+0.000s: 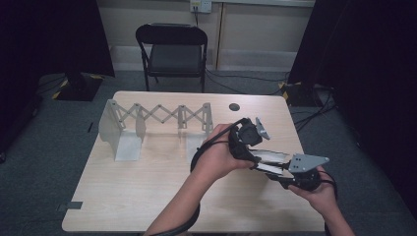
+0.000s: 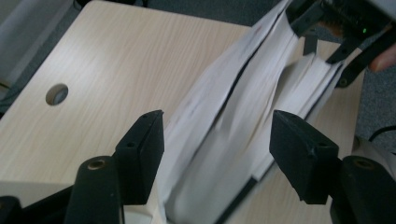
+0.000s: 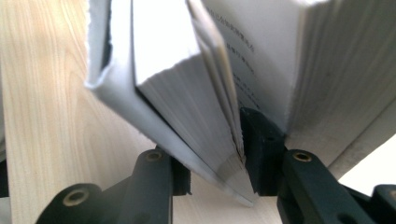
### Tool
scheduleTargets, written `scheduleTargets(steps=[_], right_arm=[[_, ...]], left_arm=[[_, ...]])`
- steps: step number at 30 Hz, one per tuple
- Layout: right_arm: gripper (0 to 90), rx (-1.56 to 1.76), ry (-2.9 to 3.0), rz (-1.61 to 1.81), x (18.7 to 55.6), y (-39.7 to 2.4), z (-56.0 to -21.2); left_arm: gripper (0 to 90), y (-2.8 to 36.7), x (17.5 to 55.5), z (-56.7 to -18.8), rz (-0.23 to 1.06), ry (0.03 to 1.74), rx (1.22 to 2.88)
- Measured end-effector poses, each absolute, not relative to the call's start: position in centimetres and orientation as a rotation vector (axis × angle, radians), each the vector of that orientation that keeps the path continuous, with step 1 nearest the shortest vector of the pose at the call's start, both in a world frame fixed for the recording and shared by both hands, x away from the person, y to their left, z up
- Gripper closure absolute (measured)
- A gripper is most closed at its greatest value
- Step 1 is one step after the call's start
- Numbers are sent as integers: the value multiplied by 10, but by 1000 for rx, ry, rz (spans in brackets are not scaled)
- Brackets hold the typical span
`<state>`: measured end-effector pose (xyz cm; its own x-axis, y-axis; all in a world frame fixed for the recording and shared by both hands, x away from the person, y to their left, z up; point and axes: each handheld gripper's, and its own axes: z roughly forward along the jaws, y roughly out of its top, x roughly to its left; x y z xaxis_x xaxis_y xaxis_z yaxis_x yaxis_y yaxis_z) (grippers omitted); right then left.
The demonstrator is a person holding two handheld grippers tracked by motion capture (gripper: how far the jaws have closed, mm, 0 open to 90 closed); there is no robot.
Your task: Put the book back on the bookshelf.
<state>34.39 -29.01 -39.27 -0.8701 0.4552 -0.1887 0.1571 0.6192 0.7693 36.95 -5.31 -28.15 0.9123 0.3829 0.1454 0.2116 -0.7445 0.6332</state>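
Right hand-held gripper (image 3: 215, 154) clamps the book (image 3: 210, 93); its print is unreadably small.

Both forearms came in from the bottom of the high view and met over the right side, the hands close together. The left hand-held gripper (image 1: 248, 140) pointed toward the right one, its jaws standing apart and pressing on nothing. The right hand-held gripper (image 1: 275, 167) pointed back toward the left, its jaws clamped.
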Motion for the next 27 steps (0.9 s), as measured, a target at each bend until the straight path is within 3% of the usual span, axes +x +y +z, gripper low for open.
scheduleTargets(steps=[18,27], right_arm=[[706,558,2500,1082,359,-290,-381],[718,560,2525,1087,364,-291,-377]], left_arm=[[212,-4,371,-300,250,528,2334],[232,12,371,-320,236,583,2332]])
